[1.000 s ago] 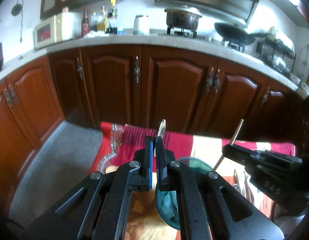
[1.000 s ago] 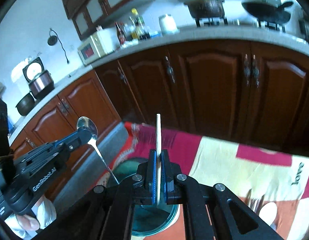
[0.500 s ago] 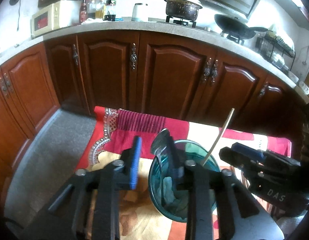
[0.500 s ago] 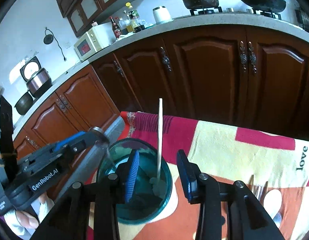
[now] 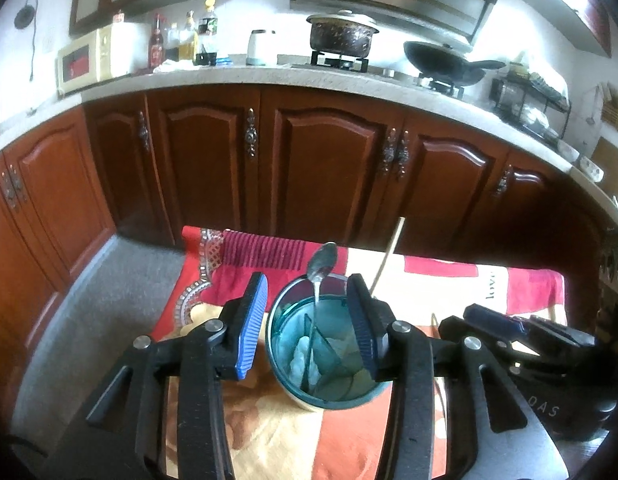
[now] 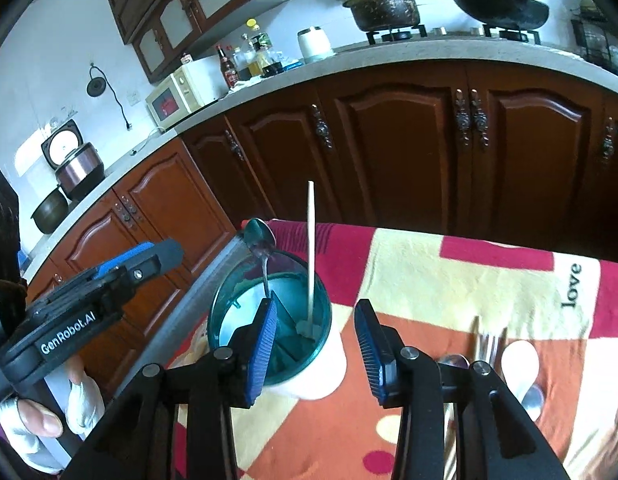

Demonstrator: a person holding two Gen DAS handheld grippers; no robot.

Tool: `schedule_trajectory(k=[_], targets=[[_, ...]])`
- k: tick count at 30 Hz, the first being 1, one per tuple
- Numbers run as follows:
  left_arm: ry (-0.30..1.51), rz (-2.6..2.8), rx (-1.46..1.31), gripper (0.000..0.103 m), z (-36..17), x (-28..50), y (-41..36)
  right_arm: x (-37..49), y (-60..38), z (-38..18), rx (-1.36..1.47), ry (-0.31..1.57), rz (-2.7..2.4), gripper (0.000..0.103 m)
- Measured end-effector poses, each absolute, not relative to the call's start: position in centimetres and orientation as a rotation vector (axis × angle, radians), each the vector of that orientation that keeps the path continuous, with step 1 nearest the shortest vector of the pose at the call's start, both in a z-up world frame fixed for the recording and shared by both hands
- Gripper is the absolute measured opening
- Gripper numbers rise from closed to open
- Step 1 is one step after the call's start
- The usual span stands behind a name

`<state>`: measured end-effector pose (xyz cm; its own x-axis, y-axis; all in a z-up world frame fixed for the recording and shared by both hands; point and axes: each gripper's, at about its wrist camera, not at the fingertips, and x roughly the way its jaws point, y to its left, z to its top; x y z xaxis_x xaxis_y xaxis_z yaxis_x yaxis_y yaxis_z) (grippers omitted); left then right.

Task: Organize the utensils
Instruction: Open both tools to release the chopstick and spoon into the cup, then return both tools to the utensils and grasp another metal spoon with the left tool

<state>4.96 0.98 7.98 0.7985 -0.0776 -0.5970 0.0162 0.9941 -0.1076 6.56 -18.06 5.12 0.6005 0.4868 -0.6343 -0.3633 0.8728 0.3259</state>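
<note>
A teal utensil cup (image 5: 333, 400) with inner dividers stands on the patterned tablecloth (image 5: 269, 432). A metal spoon (image 5: 323, 264) stands in it bowl up, and a pale chopstick (image 5: 389, 252) leans in another section. My left gripper (image 5: 307, 324) hangs just in front of the cup, its jaws opening, with only the cup seen past them. In the right wrist view the cup (image 6: 221, 312), spoon (image 6: 259, 238) and chopstick (image 6: 310, 240) show again. My right gripper (image 6: 318, 350) is also opening near the cup's right side, and its pads touch nothing.
To the right on the cloth lie a white spoon (image 6: 521, 360) and several metal utensils (image 6: 485, 344). Dark wooden cabinets (image 5: 321, 172) run beyond the table's far edge. Grey floor (image 5: 89, 300) lies left of the table. A gloved hand (image 6: 37, 420) holds the left gripper.
Both grippers went from shut to open and drew back from the cup. The spoon and the chopstick left the jaws and now stand in the cup.
</note>
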Motion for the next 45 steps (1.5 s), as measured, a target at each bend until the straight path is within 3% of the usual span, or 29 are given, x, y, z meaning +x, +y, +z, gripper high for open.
schedule_trajectory(k=[6, 18, 29, 33, 45], targets=[[0.638, -0.091, -0.089, 0.046, 8.7, 3.4, -0.6, 4.4, -20.4, 5.5, 0.179, 0.769, 0.458, 0.041], [0.714, -0.237, -0.111, 0.047, 7.2, 2.0, -5.5, 1.1, -27.4, 4.0, 0.193, 0.798, 0.318, 0.043], [0.867, -0.334, -0.093, 0.047, 1.4, 2.8, -10.6, 1.2, -33.7, -2.5, 0.286, 0.908, 0.198, 0.043], [0.916, -0.343, -0.074, 0.047, -1.1, 3.9, -12.1, 2.9, -34.5, -4.8, 0.316, 0.945, 0.197, 0.036], [1.018, -0.302, -0.105, 0.047, -6.8, 9.7, -14.0, 9.7, -36.4, -8.4, 0.377, 0.998, 0.271, 0.036]])
